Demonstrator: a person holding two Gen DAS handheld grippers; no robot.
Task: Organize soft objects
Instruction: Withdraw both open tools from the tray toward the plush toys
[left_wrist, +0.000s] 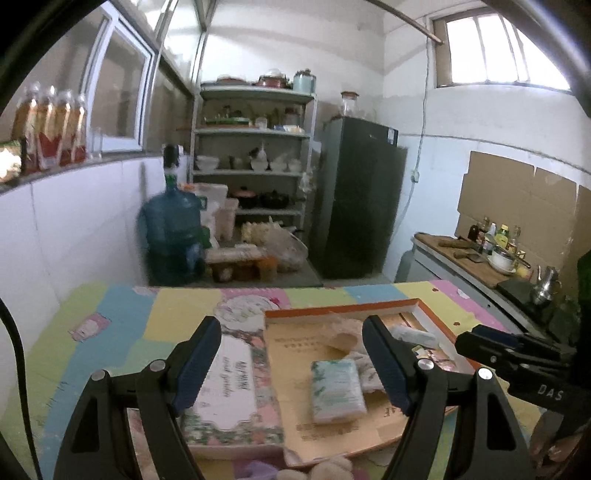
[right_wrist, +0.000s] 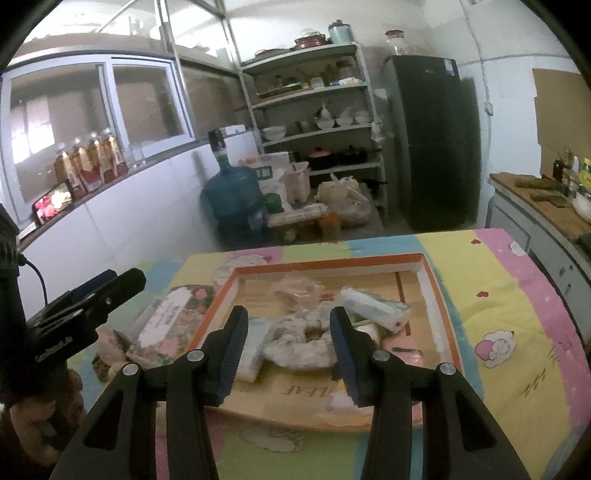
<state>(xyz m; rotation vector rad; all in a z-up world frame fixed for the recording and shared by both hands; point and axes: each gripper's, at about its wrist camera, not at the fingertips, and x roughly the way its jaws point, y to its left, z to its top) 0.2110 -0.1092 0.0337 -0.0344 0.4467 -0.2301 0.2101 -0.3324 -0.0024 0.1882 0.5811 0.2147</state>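
An open cardboard box with an orange rim (left_wrist: 332, 309) (right_wrist: 325, 263) lies on the colourful mat. Inside lie a pale green tissue pack (left_wrist: 337, 389) (right_wrist: 255, 347), a white fluffy cloth (right_wrist: 299, 341), a white-and-blue pack (right_wrist: 373, 308) and a crumpled clear bag (right_wrist: 299, 288). A floral tissue box (left_wrist: 229, 391) (right_wrist: 173, 317) lies left of the box. My left gripper (left_wrist: 291, 363) is open and empty above the box's left edge. My right gripper (right_wrist: 290, 345) is open and empty over the fluffy cloth.
The mat-covered table (right_wrist: 498, 295) ends ahead. Beyond it stand a blue water jug (left_wrist: 171, 229), metal shelves (left_wrist: 255, 155), a dark fridge (left_wrist: 356, 199) and a counter (left_wrist: 476, 258) at right. Soft items (left_wrist: 328, 470) lie at the near edge.
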